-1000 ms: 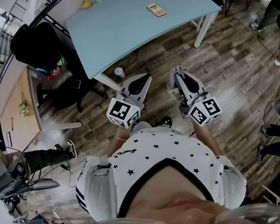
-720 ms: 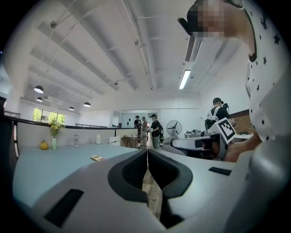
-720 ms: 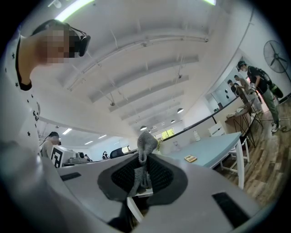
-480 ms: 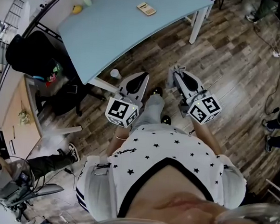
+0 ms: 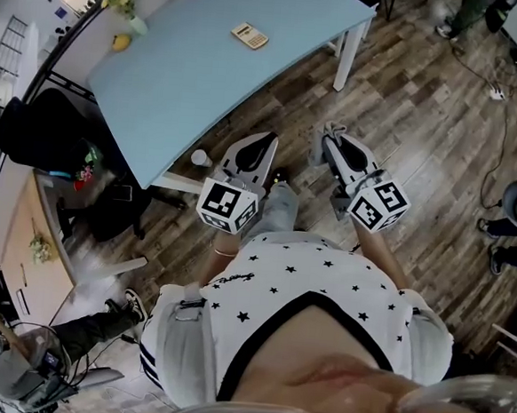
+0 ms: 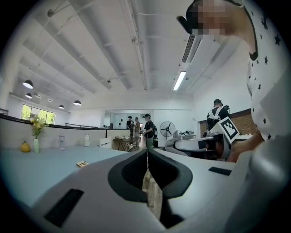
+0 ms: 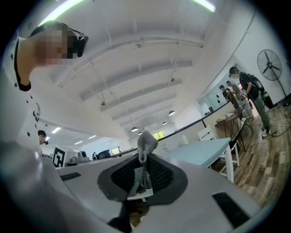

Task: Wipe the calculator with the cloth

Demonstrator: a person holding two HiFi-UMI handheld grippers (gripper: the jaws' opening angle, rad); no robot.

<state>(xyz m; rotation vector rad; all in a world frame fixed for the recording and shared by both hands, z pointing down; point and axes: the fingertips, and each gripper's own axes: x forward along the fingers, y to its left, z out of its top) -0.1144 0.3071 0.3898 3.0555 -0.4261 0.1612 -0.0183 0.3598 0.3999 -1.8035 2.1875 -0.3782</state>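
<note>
A small tan calculator (image 5: 250, 36) lies on the light blue table (image 5: 187, 89), far ahead of both grippers; in the left gripper view the calculator (image 6: 82, 163) shows as a small block on the tabletop. My left gripper (image 5: 264, 141) is held over the wood floor near the table's front edge, jaws shut together with nothing between them (image 6: 147, 157). My right gripper (image 5: 332, 132) is beside it, shut on a grey cloth (image 7: 144, 157) whose bunched end sticks up past the jaw tips; the cloth (image 5: 333, 129) shows as a small grey tuft in the head view.
A vase with flowers (image 5: 125, 5) and a yellow object (image 5: 120, 42) stand at the table's far left. A black office chair (image 5: 45, 140) sits left of the table. White table legs (image 5: 346, 52) stand ahead. Several people (image 6: 145, 129) stand in the far room.
The table and calculator have slid up and left in the head view as the person moves. Both grippers keep the same pose, the cloth still held.
</note>
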